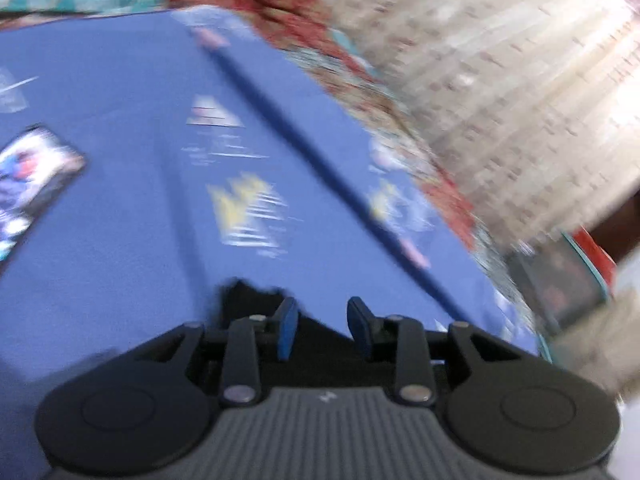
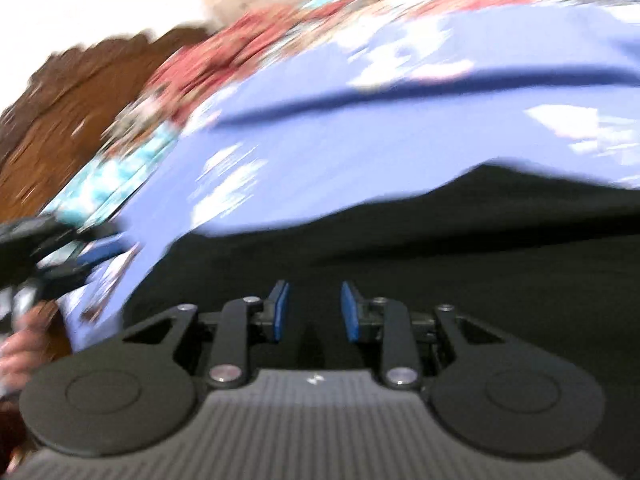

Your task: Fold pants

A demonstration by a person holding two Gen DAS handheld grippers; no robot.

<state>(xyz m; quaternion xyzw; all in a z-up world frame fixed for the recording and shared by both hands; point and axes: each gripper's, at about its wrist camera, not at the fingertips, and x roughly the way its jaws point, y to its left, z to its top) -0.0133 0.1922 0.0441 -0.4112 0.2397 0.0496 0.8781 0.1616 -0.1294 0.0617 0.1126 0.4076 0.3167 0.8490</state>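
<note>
Both views are motion-blurred. The black pants lie on a blue printed cloth. In the right wrist view they fill the lower right. My right gripper is open just above them, with nothing between its blue pads. In the left wrist view only a dark corner of the pants shows, right at my left gripper. It is open and empty. The left gripper also shows at the left edge of the right wrist view.
The blue cloth has white and yellow prints and a dark fold line. A phone-like dark object lies on it at the left. A red and teal patterned bedspread lies beyond the cloth. Carved brown wood stands behind.
</note>
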